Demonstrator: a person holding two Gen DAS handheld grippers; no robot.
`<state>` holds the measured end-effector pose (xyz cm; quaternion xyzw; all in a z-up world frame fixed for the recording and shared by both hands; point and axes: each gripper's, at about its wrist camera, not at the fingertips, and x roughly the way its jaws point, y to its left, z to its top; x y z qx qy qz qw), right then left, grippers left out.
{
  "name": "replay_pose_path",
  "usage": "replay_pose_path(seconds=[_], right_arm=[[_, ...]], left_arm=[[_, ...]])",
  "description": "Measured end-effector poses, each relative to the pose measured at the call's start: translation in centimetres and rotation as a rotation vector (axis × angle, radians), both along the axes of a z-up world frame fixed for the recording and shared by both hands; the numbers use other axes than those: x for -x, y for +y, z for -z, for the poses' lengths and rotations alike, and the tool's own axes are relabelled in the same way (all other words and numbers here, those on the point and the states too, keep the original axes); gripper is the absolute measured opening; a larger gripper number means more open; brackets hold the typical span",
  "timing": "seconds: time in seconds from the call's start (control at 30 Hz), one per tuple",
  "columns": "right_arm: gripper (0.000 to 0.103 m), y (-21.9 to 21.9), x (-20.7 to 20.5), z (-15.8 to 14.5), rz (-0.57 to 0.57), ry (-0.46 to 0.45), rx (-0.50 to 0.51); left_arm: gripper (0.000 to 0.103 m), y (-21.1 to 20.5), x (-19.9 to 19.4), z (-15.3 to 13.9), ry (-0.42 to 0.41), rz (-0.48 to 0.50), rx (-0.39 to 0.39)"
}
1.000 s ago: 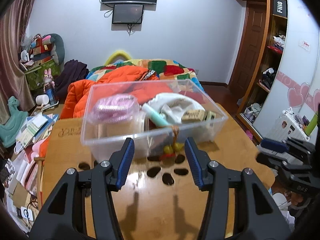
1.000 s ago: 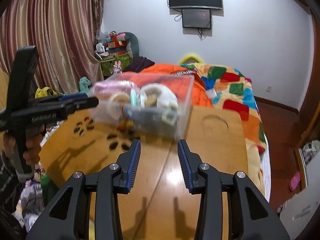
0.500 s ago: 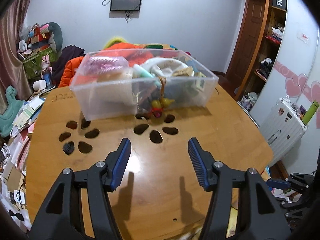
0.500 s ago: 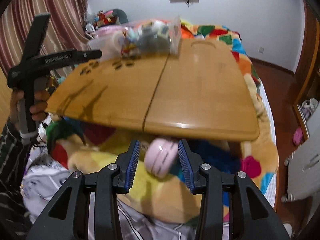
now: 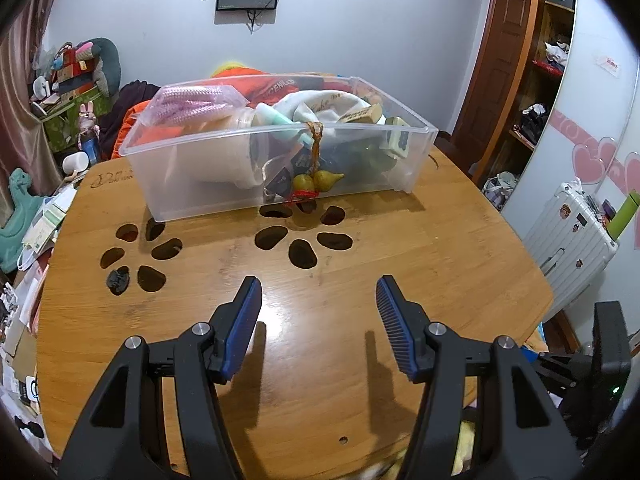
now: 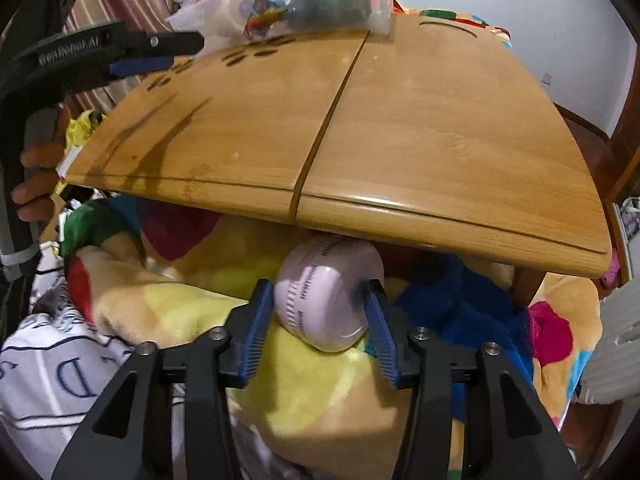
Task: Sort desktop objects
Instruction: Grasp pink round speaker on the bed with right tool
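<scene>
The right gripper (image 6: 320, 304) apparently clasped a pink ball (image 6: 330, 294) on the blanket (image 6: 304, 392); the left gripper (image 5: 319, 300) hung wide above the surface (image 5: 400, 264).

The pale pink ball (image 6: 328, 300) carries rows of dark stitching marks and sits on a blanket (image 6: 304, 384) patched in yellow, blue, red and green. The desk (image 5: 400, 280) is honey-brown wood with dark petal-shaped cutouts, the far bin (image 5: 192, 200) is clear plastic, and both tools have black frames with ribbed blue pads (image 5: 390, 316).

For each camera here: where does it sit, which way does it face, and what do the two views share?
Left wrist: above the wooden table, facing the clear plastic bin; open left gripper shows.
Right wrist: below the table edge, facing the pale pink ball between its right gripper fingers; person's hand shows.
Shared: table, bin.
</scene>
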<state>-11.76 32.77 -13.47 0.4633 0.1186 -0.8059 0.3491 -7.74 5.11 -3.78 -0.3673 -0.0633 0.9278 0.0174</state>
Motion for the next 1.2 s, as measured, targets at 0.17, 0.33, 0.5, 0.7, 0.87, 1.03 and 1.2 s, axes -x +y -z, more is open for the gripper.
replay_pose_path(seconds=[0.17, 0.33, 0.5, 0.7, 0.87, 1.03, 1.2], right_arm=[[0.054, -0.6, 0.4, 1.3, 0.007, 0.011, -0.053], [0.057, -0.6, 0.9, 2.0, 0.023, -0.008, -0.042], [0.054, 0.0, 0.0, 0.8, 0.009, 0.012, -0.030], [0.040, 1.6, -1.0, -2.0, -0.032, -0.024, 0.053], [0.039, 2.5, -3.0, -3.9, -0.076, 0.002, 0.074], [0.039, 2.9, -3.8, -6.5, -0.083, 0.041, 0.148], [0.039, 3.5, -2.7, -9.3, -0.082, 0.120, 0.204]], left_arm=[[0.059, 0.5, 0.3, 0.5, -0.010, 0.011, -0.001], [0.059, 0.4, 0.2, 0.6, -0.010, 0.013, -0.001], [0.059, 0.0, 0.3, 0.4, -0.006, 0.007, -0.006], [0.059, -0.1, 0.4, 0.6, -0.010, 0.003, -0.003], [0.059, 0.0, 0.6, 0.7, -0.018, 0.005, 0.002], [0.059, 0.5, 1.9, 0.7, -0.026, 0.006, 0.017], [0.059, 0.3, 4.0, 0.2, -0.032, -0.013, -0.041]])
